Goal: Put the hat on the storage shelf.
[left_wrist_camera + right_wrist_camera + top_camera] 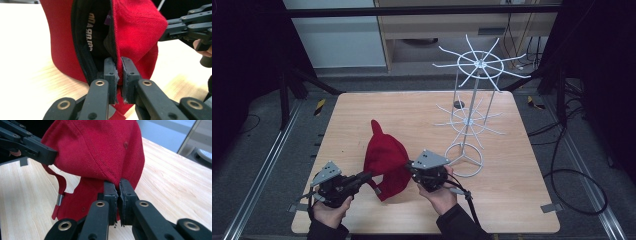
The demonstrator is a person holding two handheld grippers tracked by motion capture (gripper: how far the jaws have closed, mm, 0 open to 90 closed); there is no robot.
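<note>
Left gripper (364,176): at the red cap's (386,159) left edge, jaws clamped on the rim, black sweatband inside showing in the left gripper view.
Red cap: held between both grippers above the wooden table (362,120), near its front edge; back strap with metal buckle (59,200) hanging below.
Right gripper (412,168): at the cap's right edge, jaws pinched on the fabric.
White wire rack (472,112): right of the cap, upright, standing apart from it.

In the left gripper view the red cap (135,30) runs off the top edge, its inner label print too blurred to read, its lower rim hidden behind the black fingers (110,75), and the worktop (30,75) smeared.
</note>
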